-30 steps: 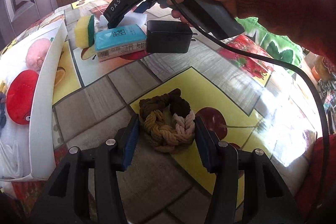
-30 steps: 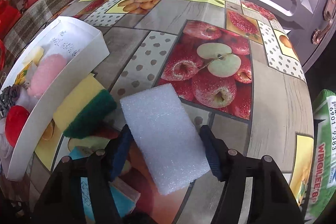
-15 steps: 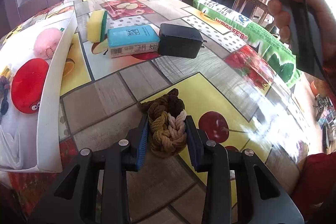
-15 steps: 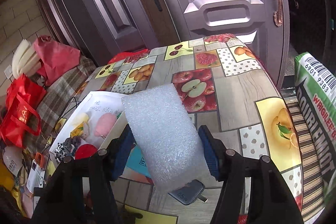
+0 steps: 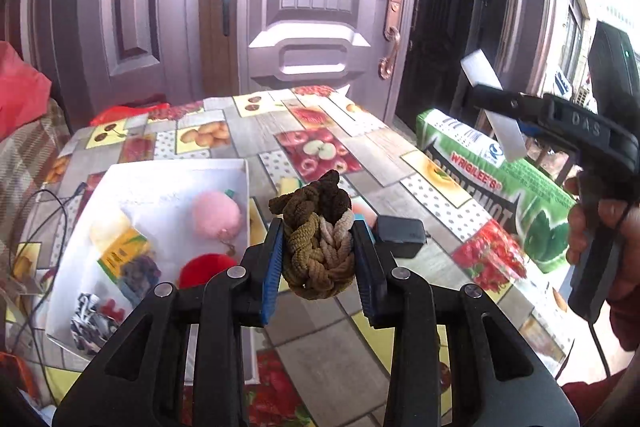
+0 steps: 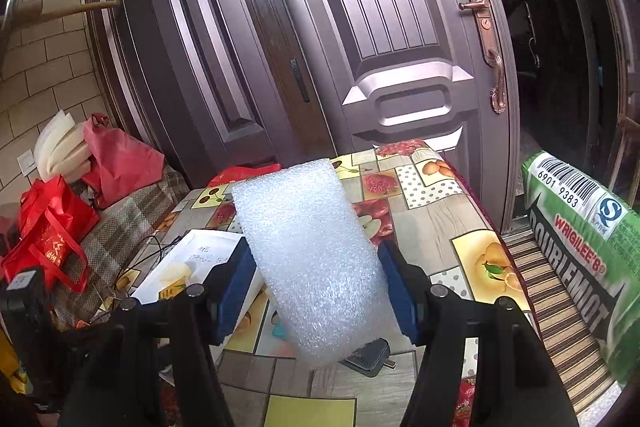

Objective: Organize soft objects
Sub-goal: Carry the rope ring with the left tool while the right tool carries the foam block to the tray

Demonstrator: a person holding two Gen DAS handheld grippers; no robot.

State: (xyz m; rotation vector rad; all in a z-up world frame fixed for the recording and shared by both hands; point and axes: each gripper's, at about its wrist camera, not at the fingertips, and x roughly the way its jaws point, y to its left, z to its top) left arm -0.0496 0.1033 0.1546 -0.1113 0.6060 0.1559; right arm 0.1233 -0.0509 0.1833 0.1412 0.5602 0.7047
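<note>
Nearest us, the left gripper (image 5: 319, 255) is clamped on a braided brown-and-tan rope knot (image 5: 316, 239), held up clear of the table (image 5: 400, 147). Our right gripper (image 6: 318, 291) pinches a white foam sheet (image 6: 312, 259) between its blue pads, also held in the air; from the left view a hand (image 5: 600, 227) grips its handle.

Below, a fruit-print oilcloth covers the table. A white tray (image 5: 168, 179) at left holds a pink pompom (image 5: 216, 215), a red plush (image 5: 204, 269) and small packets. A black adapter (image 5: 398, 235) lies right of the tray. A green sack (image 6: 580, 247) sits at the table's right edge.

Beyond: purple panelled door (image 6: 360, 27) with copper handle (image 6: 486, 39); red bags (image 6: 52, 223) by a brick wall at left.
</note>
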